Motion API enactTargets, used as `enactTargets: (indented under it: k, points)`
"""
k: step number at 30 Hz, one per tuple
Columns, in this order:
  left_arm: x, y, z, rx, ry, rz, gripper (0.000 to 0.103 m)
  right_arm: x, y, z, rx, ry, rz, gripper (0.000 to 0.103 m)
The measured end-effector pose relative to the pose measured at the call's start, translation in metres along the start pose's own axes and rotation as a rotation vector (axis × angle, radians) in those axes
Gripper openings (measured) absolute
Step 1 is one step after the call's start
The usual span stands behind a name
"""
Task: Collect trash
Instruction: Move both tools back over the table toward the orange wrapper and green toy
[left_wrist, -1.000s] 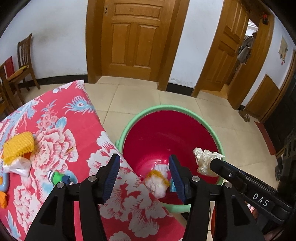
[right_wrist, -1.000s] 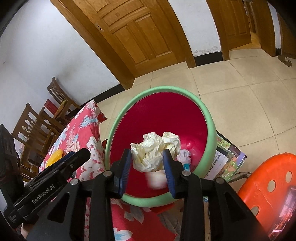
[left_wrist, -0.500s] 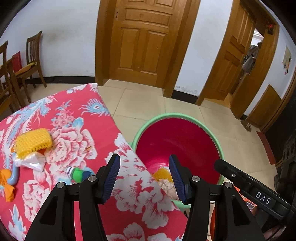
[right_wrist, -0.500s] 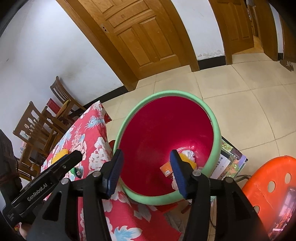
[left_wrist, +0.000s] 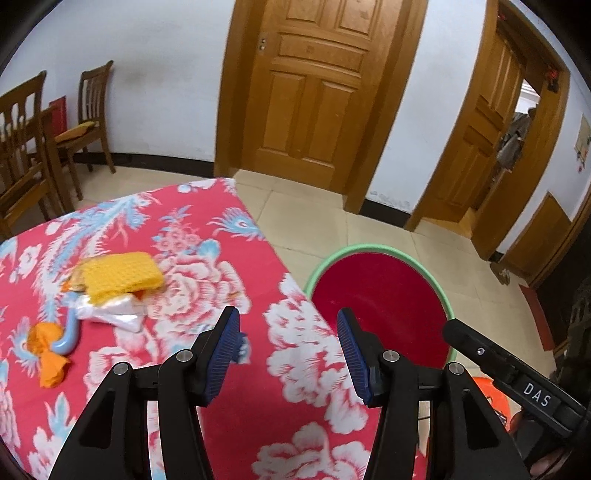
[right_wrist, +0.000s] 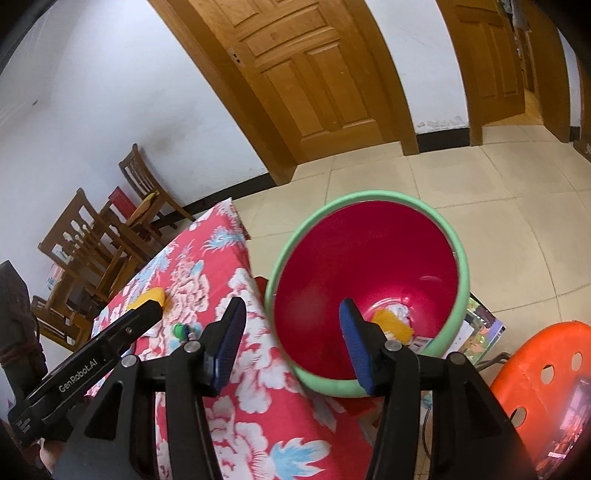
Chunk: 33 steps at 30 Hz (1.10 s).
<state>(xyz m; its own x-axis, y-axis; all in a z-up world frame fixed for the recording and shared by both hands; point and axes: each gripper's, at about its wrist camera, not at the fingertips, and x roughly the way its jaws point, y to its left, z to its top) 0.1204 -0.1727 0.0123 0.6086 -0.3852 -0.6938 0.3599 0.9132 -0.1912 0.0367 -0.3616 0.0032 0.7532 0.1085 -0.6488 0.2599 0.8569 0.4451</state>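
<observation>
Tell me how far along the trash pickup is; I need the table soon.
Done: some scraps lie in the red bin. In hand: nothing; both the left gripper and right gripper are empty. Left: yellow waffle piece, white wrapper, orange scrap on the tablecloth.

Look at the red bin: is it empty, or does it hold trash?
It holds trash. In the right wrist view the bin is upright, and a yellow piece and white paper lie at its bottom.

Tablecloth (left_wrist: 229, 280) red, white-pink peonies, blue feathers; bin (right_wrist: 458, 254) red inside, green rim; sponge (left_wrist: 122, 275) yellow, 10 o'clock; stool (right_wrist: 535, 354) orange.
</observation>
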Motion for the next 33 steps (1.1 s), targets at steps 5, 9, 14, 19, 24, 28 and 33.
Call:
enactTargets:
  k: [5,9,14,19,24,28,33]
  points:
    - [-0.014,0.024,-0.003,-0.036,-0.021,0.034,0.056,0.000,0.021,-0.005,-0.032,0.009,0.023,0.056]
    - [-0.023,0.045,-0.005,-0.064,-0.034,0.061,0.056,0.003,0.037,-0.009,-0.057,0.018,0.040,0.056]
    - [-0.035,0.075,-0.009,-0.112,-0.052,0.103,0.056,0.010,0.057,-0.016,-0.089,0.035,0.059,0.056]
    - [-0.047,0.103,-0.012,-0.148,-0.068,0.146,0.056,0.018,0.076,-0.022,-0.123,0.056,0.073,0.056]
    - [-0.056,0.130,-0.015,-0.176,-0.080,0.196,0.056,0.027,0.092,-0.028,-0.155,0.075,0.079,0.056]
    - [-0.061,0.152,-0.018,-0.205,-0.083,0.231,0.056,0.036,0.105,-0.032,-0.178,0.091,0.079,0.056]
    - [-0.061,0.178,-0.023,-0.245,-0.076,0.267,0.056,0.047,0.118,-0.037,-0.204,0.112,0.079,0.056]
